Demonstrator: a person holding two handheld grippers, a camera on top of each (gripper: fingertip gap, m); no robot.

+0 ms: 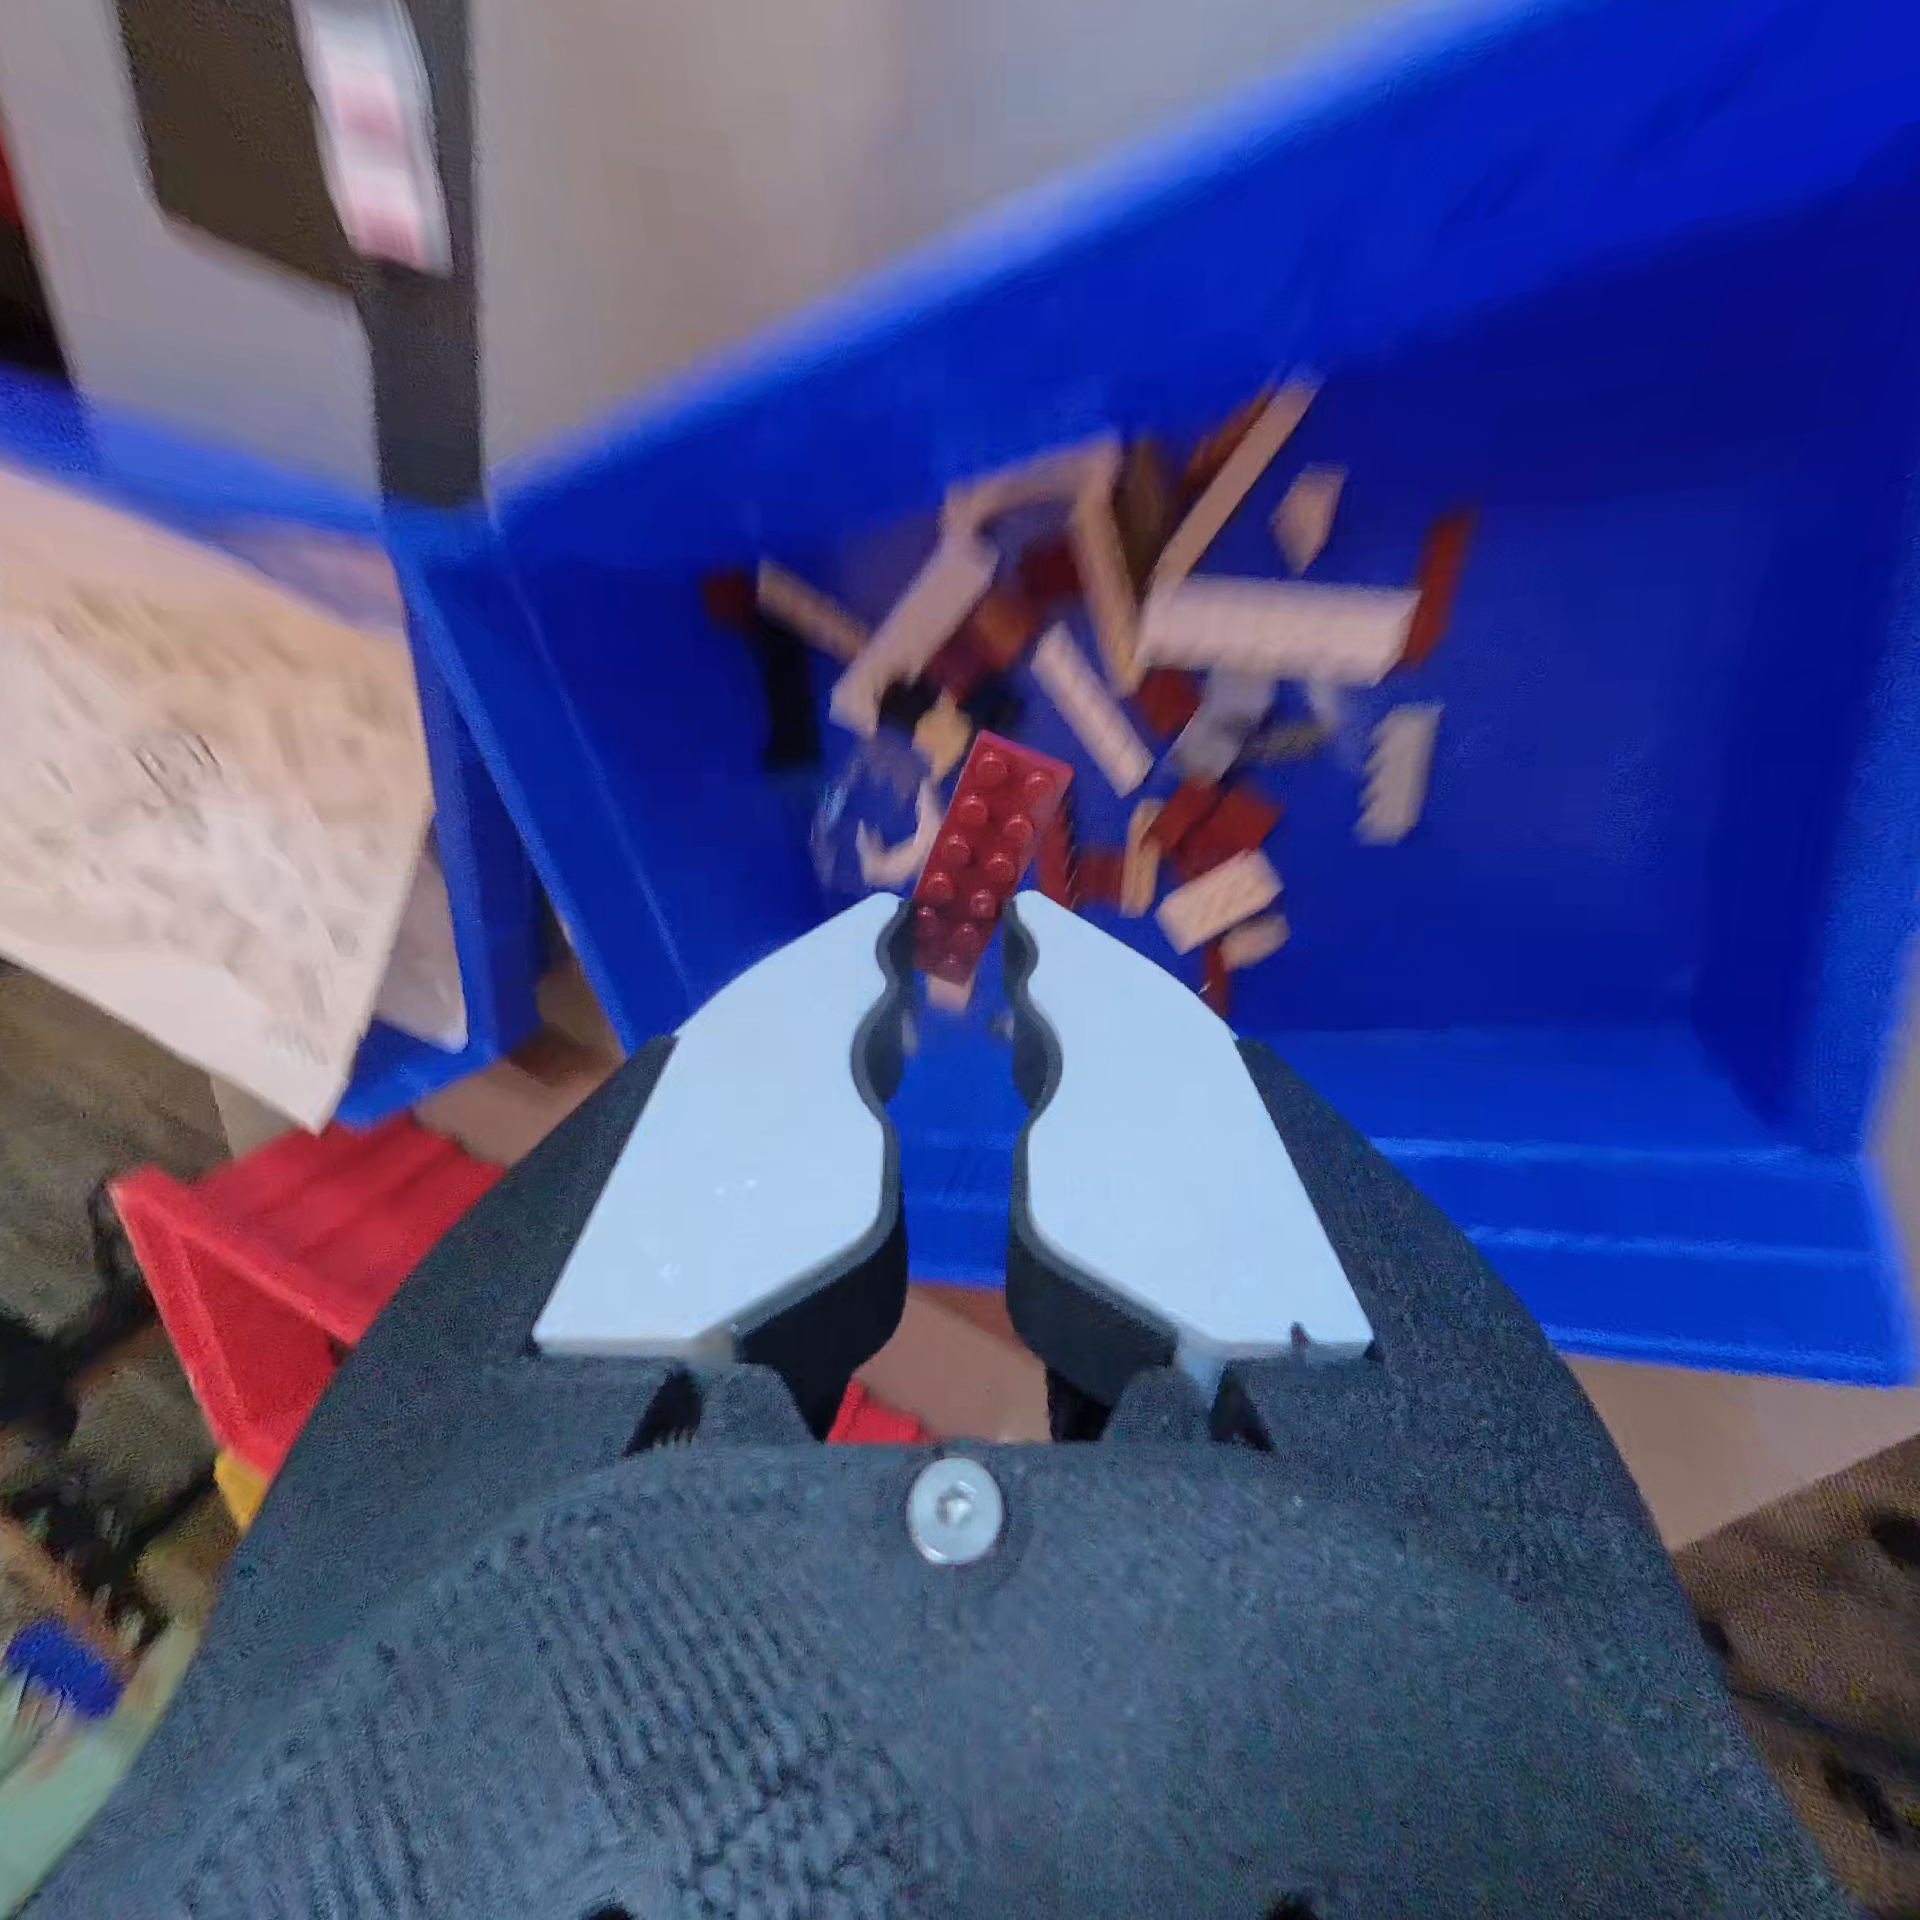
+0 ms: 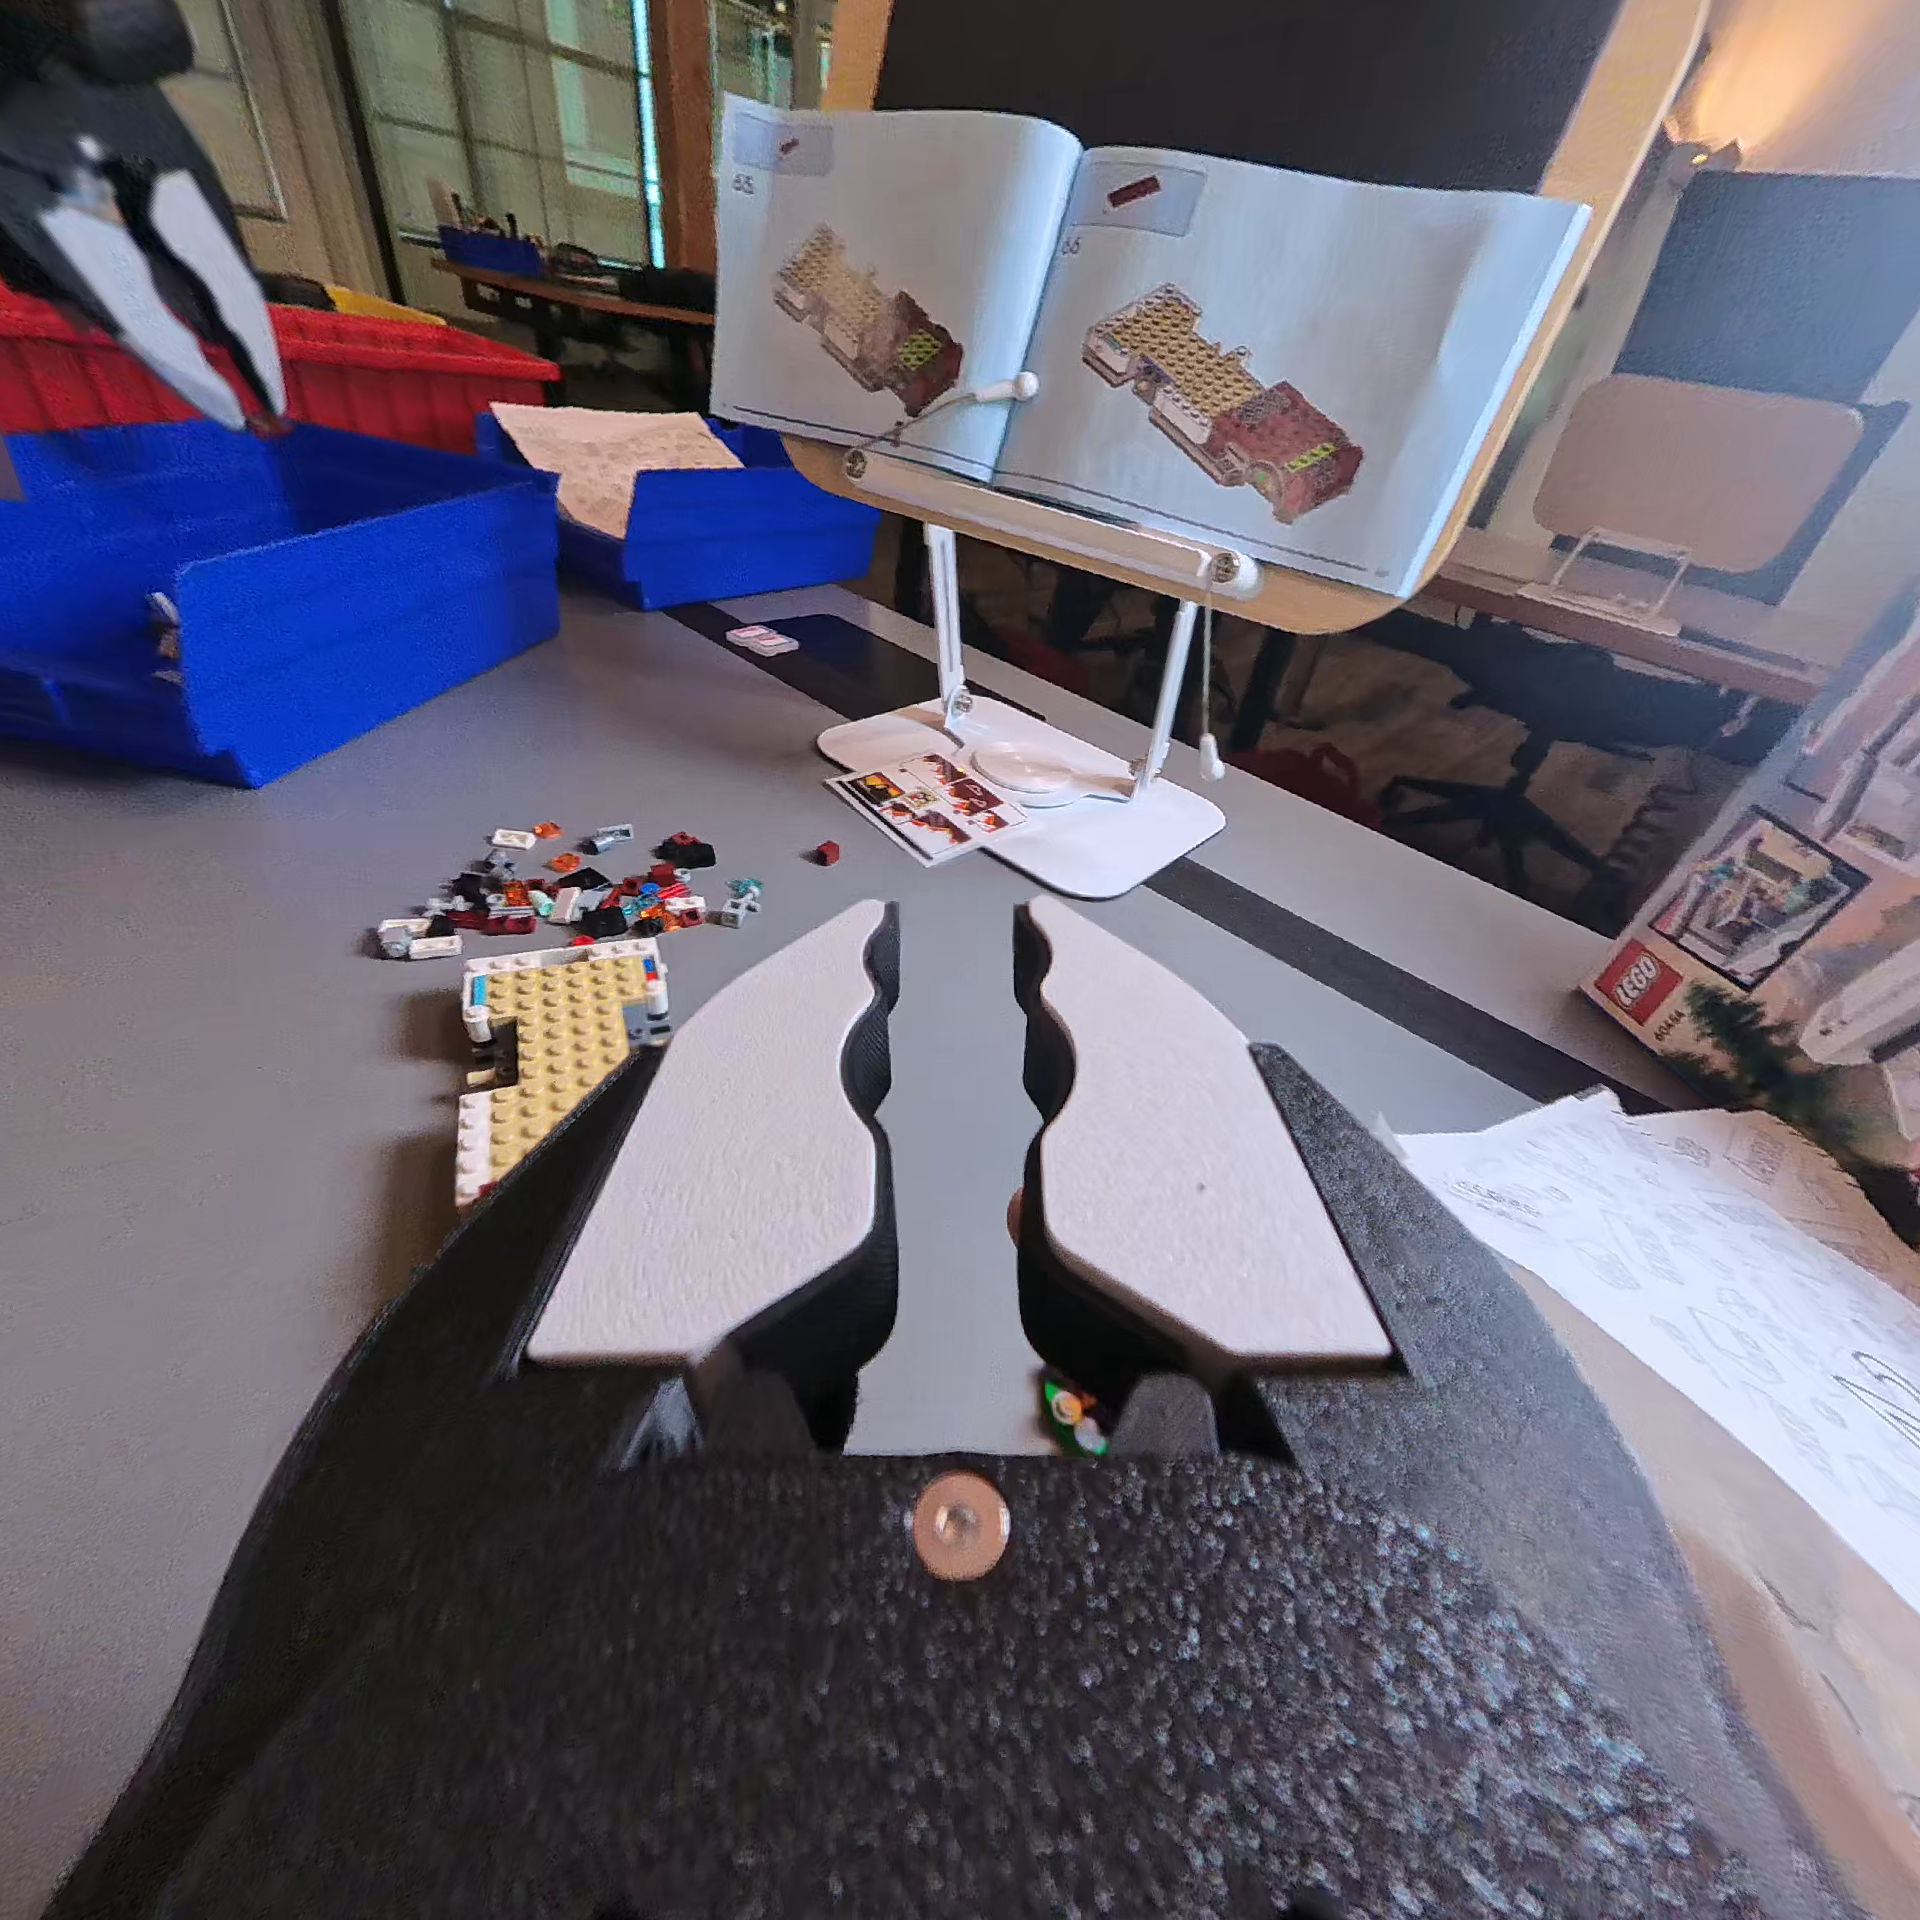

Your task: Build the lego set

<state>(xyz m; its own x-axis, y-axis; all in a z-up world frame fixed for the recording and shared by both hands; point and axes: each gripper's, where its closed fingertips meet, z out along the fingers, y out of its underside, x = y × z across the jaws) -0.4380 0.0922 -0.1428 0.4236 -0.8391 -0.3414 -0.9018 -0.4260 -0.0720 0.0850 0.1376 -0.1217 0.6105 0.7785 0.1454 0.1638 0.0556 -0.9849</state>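
My left gripper is shut on a dark red two-stud-wide plate, gripped at its near end, so most of it sticks out past the fingertips. It hangs above a blue bin holding several tan, white and dark red pieces. The right wrist view shows this gripper over the same blue bin at the far left. My right gripper is open and empty, low over the grey table. A tan studded build with white edges lies just left of it.
A pile of small loose pieces lies beyond the build. An open instruction book sits on a white stand ahead. A second blue bin, a red bin, a set box and printed sheets surround the area. Spacing between my two grippers at the tips: around 55 cm.
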